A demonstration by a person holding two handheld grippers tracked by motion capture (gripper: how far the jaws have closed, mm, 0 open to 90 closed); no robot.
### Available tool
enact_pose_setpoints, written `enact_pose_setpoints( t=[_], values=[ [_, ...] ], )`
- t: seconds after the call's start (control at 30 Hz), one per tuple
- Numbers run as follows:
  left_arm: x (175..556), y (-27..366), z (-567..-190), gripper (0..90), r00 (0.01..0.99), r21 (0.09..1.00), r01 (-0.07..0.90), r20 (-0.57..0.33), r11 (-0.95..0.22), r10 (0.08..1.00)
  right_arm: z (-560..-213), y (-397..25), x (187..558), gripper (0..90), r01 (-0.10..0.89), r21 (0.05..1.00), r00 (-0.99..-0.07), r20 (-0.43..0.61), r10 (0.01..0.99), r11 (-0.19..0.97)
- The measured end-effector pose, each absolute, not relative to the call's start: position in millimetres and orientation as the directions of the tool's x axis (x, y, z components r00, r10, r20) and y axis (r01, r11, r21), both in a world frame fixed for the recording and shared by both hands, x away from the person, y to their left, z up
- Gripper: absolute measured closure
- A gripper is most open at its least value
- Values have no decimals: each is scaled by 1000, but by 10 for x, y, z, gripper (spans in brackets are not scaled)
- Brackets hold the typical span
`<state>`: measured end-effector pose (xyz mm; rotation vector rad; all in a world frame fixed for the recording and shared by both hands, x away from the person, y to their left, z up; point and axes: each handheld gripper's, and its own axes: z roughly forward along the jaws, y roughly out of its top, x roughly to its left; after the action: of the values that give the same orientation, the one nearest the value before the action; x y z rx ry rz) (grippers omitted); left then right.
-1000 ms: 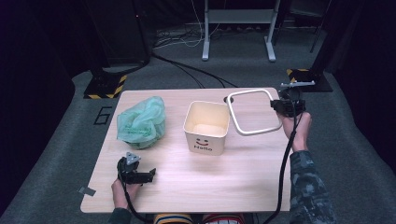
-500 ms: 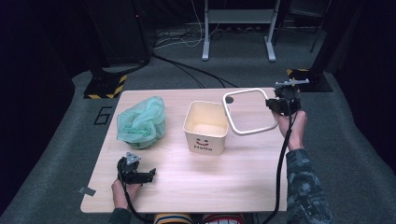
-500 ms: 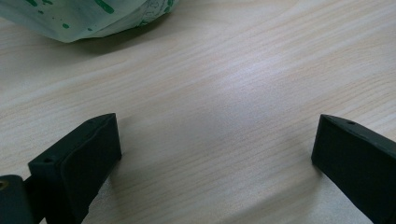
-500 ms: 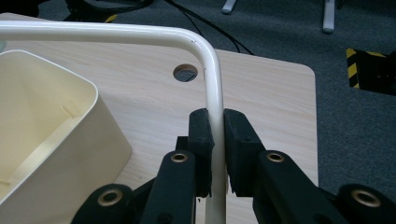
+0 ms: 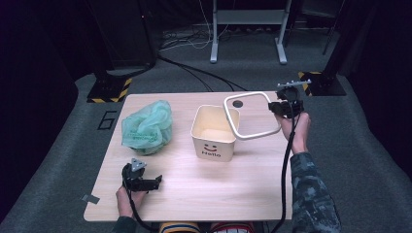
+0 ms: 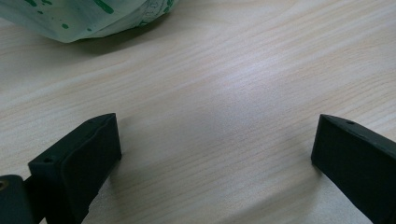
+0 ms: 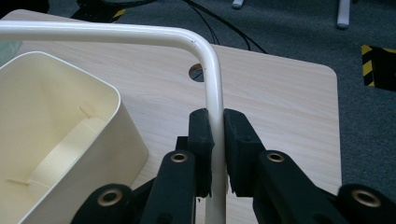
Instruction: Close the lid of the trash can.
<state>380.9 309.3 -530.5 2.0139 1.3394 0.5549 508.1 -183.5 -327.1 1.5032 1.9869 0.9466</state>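
High view: the right gripper [image 5: 279, 108] is up at the far right of the table [image 5: 218, 189], jaws pinched on the right side of a white frame [image 5: 243, 95] and holding it raised and tilted. The frame's left edge hangs over the bin's [image 5: 214, 141] right rim; whether the two touch I cannot tell. The bin stands open at mid-table, a smiley and "Hello" on its near face. Left of the bin sits a crumpled green bag [image 5: 146, 127], a little apart from it. Down at the near left edge the left gripper [image 5: 151, 183] rests low on the wood, jaws pointing right, nothing in them.

Left gripper view: jaws spread wide, bare table [image 6: 224, 93] between them, and the edge of the bag [image 6: 88, 16] up in the top left corner.

Right gripper view: the right gripper [image 7: 215, 140] is clamped tight on the frame [image 7: 212, 79], the white bar running straight up between the pads and bending left at a rounded corner. Below and left is the bin [image 7: 60, 149], its pale inside showing; behind the bar, a round hole [image 7: 197, 73] in the tabletop
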Motion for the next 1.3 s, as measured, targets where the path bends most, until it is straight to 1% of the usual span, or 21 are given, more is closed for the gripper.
enact_pose_setpoints(
  t=[0.77,1.3],
  values=[
    [3808,3092,-5305,12,389,714,647,-6,-268,921,-3281,-1527,5173,818,644,741,-324,38,945,190],
    [3807,3093,-5304,14,392,714,646,-4,-272,920,-3345,-1327,5253,818,670,717,-329,52,943,194]
  ],
)
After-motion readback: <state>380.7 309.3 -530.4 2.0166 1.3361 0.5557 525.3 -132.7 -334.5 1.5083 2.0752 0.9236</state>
